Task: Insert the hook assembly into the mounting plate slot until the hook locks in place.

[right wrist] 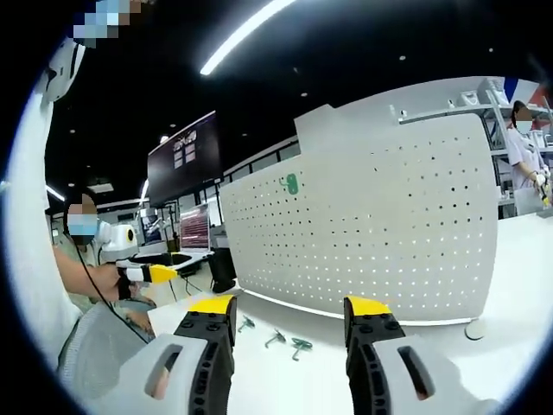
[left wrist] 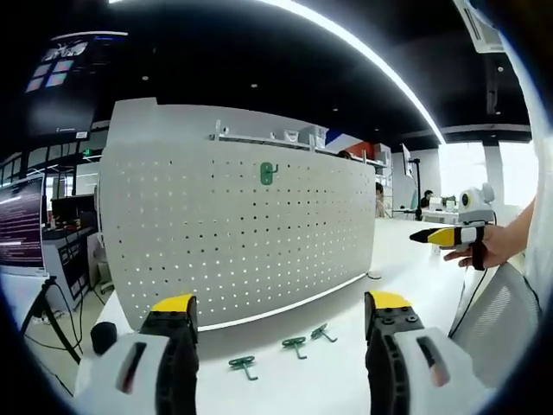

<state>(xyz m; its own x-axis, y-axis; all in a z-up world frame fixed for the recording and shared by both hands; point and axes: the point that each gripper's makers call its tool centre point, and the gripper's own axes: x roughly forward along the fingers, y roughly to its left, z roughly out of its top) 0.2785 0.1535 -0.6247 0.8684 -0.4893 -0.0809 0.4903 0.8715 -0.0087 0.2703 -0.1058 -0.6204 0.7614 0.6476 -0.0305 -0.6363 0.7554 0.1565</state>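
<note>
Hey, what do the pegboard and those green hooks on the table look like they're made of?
Pegboard: probably painted sheet metal or plastic, matte white, with even rows of punched holes; it can't be settled which. Hooks: green, thin and bent like wire, likely coated metal or moulded plastic; too small to tell.

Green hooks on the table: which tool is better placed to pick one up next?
Left, probably. In the left gripper view, three green hooks lie on the table between the open left tool, just before the pegboard. The right tool is also open, but its hooks sit smaller.
</note>
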